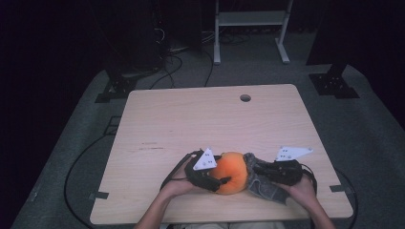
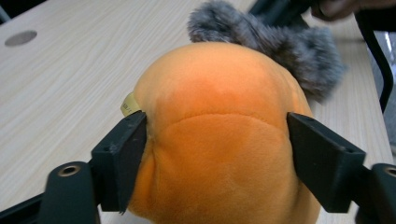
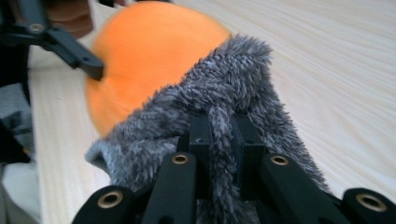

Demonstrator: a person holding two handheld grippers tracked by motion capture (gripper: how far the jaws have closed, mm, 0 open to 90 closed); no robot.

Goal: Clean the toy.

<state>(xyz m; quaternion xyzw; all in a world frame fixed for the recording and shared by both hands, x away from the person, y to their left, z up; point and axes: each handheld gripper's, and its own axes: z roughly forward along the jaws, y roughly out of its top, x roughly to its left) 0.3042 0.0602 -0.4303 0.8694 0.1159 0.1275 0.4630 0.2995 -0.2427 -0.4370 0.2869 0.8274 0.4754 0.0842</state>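
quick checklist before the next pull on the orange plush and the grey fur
1. Left tool on the plush: jaws press both sides of it. Ok.
2. Right tool on the fur: jaws nearly shut, pinching a fold. Ok.
3. Plush resting on the table: sits near the front edge, between the hands. Ok.
4. Fur clear of the left tool's jaws: it lies behind the plush, away from them. Ok.
5. How the fur joins the plush: the seam is hidden. Cannot tell.
6. Room to move apart: bare table on both sides. Ok.
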